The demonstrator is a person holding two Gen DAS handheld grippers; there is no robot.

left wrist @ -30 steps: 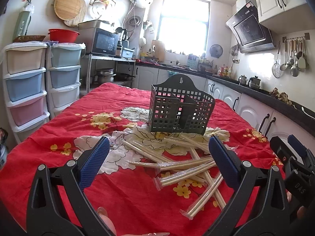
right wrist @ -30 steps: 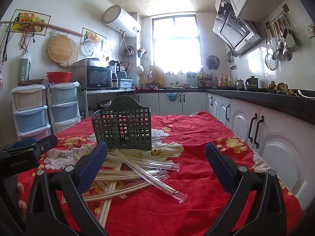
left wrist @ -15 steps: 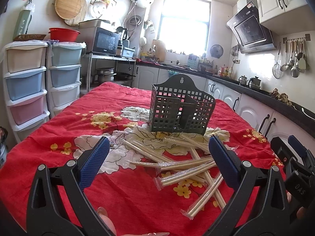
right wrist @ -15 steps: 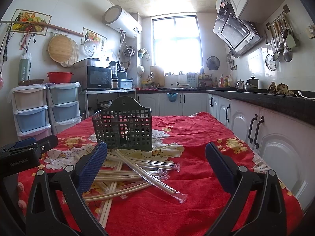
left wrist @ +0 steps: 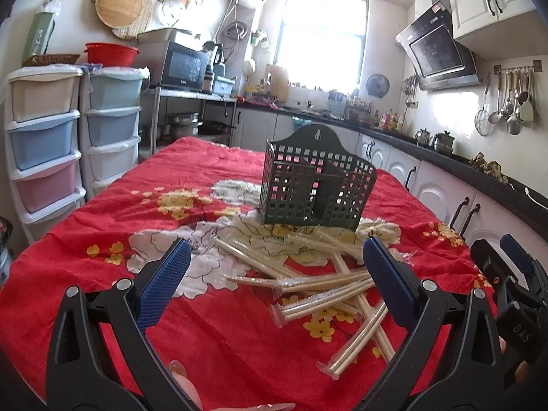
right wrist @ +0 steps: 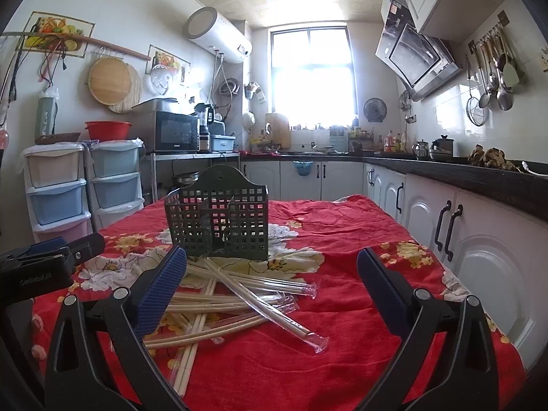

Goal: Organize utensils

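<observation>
A dark green lattice utensil holder (left wrist: 316, 188) (right wrist: 219, 221) stands upright in the middle of the red floral tablecloth (left wrist: 222, 328) (right wrist: 342, 233). In front of it lies a loose pile of several plastic-wrapped chopstick pairs (left wrist: 318, 284) (right wrist: 246, 291). My left gripper (left wrist: 277, 284) hovers open just short of the pile, nothing between its blue pads. My right gripper (right wrist: 272, 286) is open too, with the pile's right end between and beyond its fingers. Each gripper shows at the edge of the other's view: the right gripper (left wrist: 510, 294) and the left gripper (right wrist: 48, 267).
Pastel drawer towers (left wrist: 44, 137) (right wrist: 85, 188) stand left of the table. White cabinets under a dark counter (left wrist: 486, 178) (right wrist: 462, 178) run along the right. A microwave (right wrist: 171, 130) sits on a shelf behind. Ladles (right wrist: 493, 75) hang on the right wall.
Almost nothing moves; both grippers drift very slightly and stay open. The chopsticks and holder are where they were.
</observation>
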